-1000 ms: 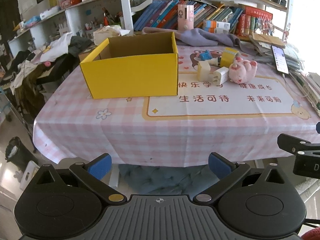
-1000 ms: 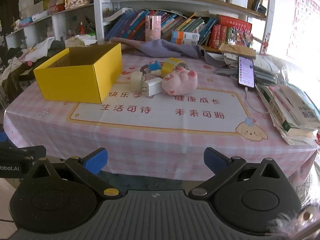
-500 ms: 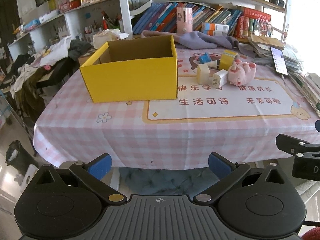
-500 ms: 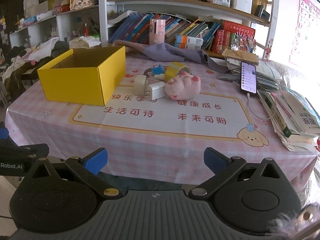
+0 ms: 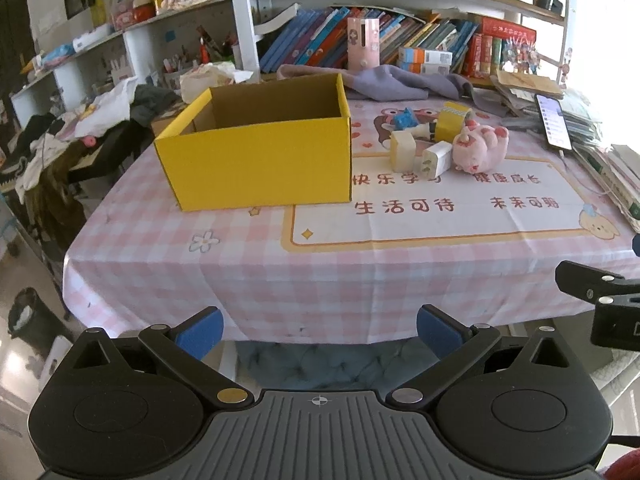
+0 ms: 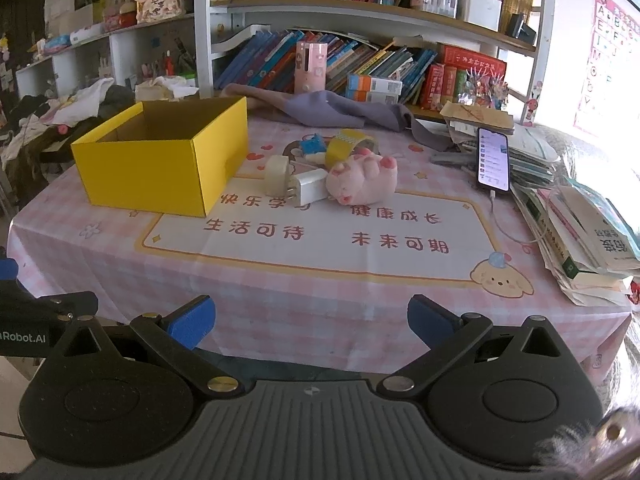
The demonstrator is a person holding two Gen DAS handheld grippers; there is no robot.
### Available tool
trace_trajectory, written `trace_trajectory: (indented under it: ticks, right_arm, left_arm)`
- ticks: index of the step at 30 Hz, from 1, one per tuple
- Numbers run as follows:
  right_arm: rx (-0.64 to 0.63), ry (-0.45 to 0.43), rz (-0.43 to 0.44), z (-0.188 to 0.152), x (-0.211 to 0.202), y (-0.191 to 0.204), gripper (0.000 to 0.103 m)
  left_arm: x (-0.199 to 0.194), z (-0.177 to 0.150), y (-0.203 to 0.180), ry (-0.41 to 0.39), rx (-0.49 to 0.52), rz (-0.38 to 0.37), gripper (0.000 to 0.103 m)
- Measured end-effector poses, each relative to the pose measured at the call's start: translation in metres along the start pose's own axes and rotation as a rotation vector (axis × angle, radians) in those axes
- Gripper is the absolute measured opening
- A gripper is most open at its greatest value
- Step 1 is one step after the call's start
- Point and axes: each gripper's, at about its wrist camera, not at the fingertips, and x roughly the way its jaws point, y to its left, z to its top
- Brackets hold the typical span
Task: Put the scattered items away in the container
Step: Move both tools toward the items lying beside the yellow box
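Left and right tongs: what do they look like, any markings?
Both alike: left tongs and right tongs have black linkage arms on round black housings, brass-coloured pivot pins, blue pads on the fingertips, and a ribbed grey centre plate with a small crosshair mark. White "Robot.AI" lettering shows on the left unit's body.

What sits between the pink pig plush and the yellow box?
Two white chargers lie between the pig plush and the yellow box, touching the plush. A lift over them clears the path; the box top is open.
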Motion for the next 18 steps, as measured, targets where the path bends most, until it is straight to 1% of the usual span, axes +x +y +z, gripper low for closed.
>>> trace_trajectory:
  ticks: [9, 18]
  right_arm:
    - [0.033, -0.014, -0.021, -0.0017, -0.0032, -0.0044, 0.103]
    - [0.053, -0.005, -0.029, -0.0033, -0.0023, -0.0029, 0.103]
  left_arm:
    - [0.0013, 0.0008, -0.0005, -0.007, 0.031, -0.009, 0.103]
    - [0.0016, -0.0007, 0.0014, -0.012, 0.039, -0.028, 0.103]
